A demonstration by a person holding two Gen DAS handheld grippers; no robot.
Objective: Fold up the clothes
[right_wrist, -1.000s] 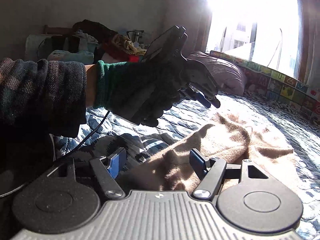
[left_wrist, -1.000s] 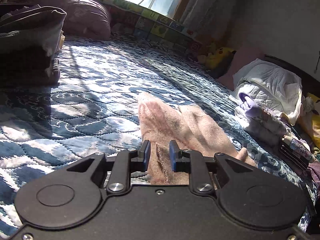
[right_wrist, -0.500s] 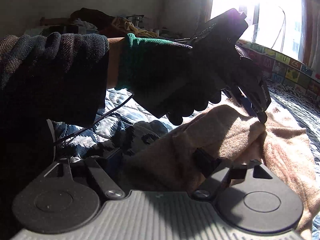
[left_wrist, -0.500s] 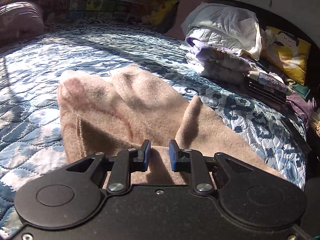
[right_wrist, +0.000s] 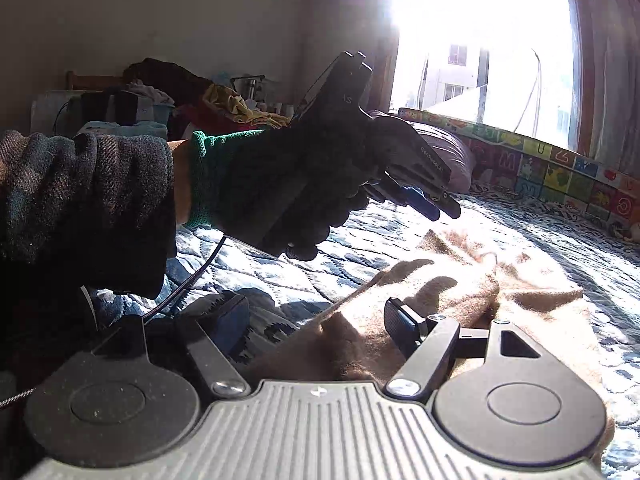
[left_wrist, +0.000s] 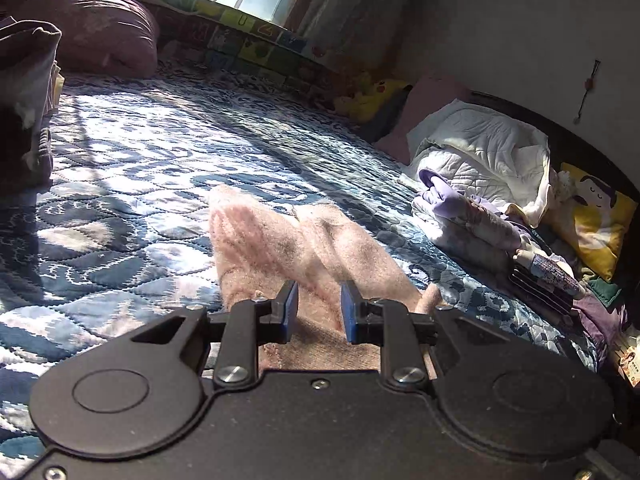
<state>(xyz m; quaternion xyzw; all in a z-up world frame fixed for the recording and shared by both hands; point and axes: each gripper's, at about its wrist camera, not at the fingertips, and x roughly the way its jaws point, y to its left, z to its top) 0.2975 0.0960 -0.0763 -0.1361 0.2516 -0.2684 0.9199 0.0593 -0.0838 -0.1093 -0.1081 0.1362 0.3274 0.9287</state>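
Both claws gape empty over the tan garment (right_wrist: 460,292): left claw (left_wrist: 319,312) narrowly, right claw (right_wrist: 316,324) wide.

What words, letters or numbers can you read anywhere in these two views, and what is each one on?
"U": a yellow-green tile of the colourful alphabet foam mat under the window.
"M", "U": tiles of that mat in the right wrist view.
"1S" or similar, uncertain: the black body of the left claw.
Small print along that claw's side: too small to read.
Printed card at the bed's edge: blurred.
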